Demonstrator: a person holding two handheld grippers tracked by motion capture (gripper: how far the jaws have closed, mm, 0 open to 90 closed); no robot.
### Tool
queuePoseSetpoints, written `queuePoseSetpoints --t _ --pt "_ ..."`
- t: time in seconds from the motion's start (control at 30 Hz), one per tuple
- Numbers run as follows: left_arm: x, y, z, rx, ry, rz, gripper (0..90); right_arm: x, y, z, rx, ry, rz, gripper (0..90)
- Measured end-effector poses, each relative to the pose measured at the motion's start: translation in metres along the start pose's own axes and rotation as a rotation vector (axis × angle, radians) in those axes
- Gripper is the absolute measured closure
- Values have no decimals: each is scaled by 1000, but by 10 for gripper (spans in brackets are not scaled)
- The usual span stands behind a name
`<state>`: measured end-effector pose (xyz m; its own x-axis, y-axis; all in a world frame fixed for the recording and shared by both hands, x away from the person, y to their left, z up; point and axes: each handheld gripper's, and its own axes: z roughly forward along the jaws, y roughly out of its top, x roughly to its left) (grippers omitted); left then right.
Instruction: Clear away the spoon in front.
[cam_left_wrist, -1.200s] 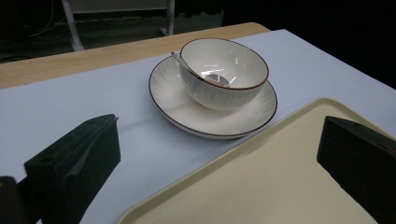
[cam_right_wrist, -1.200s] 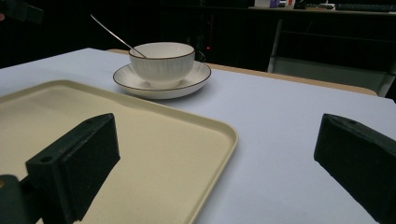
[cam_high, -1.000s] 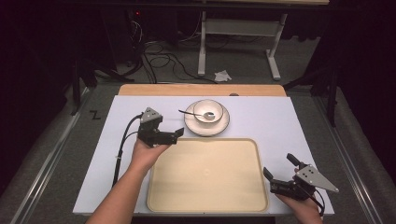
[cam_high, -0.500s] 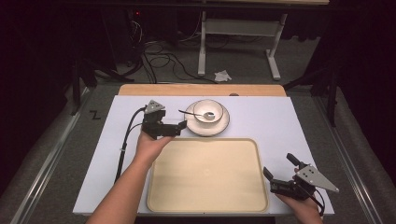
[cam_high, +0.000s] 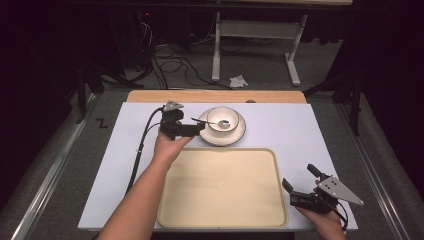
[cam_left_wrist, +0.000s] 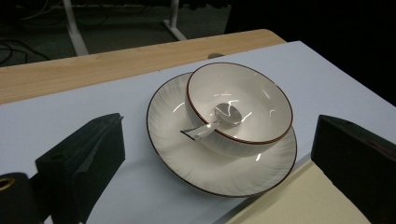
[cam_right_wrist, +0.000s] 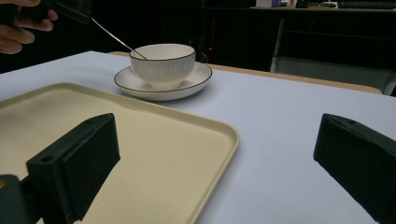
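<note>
the left gripper (cam_high: 199, 129) sits at the near-left edge of the plate (cam_high: 239, 135), its 2 jaws spread wide and holding nothing. in the left gripper view the jaws stand well apart on either side of the plate, with the bowl (cam_left_wrist: 239, 108) and spoon (cam_left_wrist: 215, 122) between and beyond them. the bowl stands upright on the plate, on the white table (cam_high: 300, 130) just past the far edge of the tray (cam_high: 222, 189). the spoon lies in the bowl, its scoop at the bottom and its handle leaning over the rim toward the left gripper; in the right gripper view the handle tip looks close to that gripper, though whether they touch cannot be told.

the right gripper (cam_high: 300, 187) rests at the near-right corner of the tray, jaws also released and empty, pointing across the tray toward the bowl.

the step in hand looks like the approach for a pick: the left gripper is lining up on the spoon handle or the rim of the plate. which of the 2 it wants is not clear. the next move calls for easing forward until 1 of them sits between the jaws, then closing. the handle is thin and shiny, so it wants a centred pinch; a careless nudge could tip the spoon out or slide the bowl on the plate. the tray is bare, a likely place to set things.
</note>
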<state>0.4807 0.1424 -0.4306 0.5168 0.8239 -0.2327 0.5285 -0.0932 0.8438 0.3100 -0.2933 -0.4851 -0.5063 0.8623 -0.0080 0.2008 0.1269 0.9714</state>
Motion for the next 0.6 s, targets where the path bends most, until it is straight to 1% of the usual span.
queuePoseSetpoints --t 0.1,0.17,0.2,0.23,0.3,0.37,0.4,0.47,0.5,0.53,0.57,0.6 --pt "1 4 3 5 5 -6 48 0 0 0 3 2 -1 9" --pt "2 6 3 -2 5 -12 80 1 0 0 2 3 -2 9" --pt "4 7 3 -1 9 -29 91 0 0 0 2 3 -2 9" --pt "4 7 3 -1 9 -29 97 0 0 0 2 3 -2 9" --pt "7 7 4 5 1 -48 151 0 0 1 3 5 -1 9" --pt "8 6 5 11 -1 -49 175 0 0 1 3 3 0 10" --pt "10 6 6 17 -4 -58 175 0 0 1 3 3 0 10" --pt "12 6 7 31 -6 -81 229 0 0 1 2 4 2 10" --pt "14 6 7 31 -18 -101 285 0 0 1 2 4 1 10" --pt "15 6 8 32 -29 -117 318 0 0 1 2 4 1 11" --pt "15 6 8 32 -29 -117 356 0 0 1 2 4 1 11" --pt "16 7 8 31 -47 -133 356 0 0 1 1 3 3 11"
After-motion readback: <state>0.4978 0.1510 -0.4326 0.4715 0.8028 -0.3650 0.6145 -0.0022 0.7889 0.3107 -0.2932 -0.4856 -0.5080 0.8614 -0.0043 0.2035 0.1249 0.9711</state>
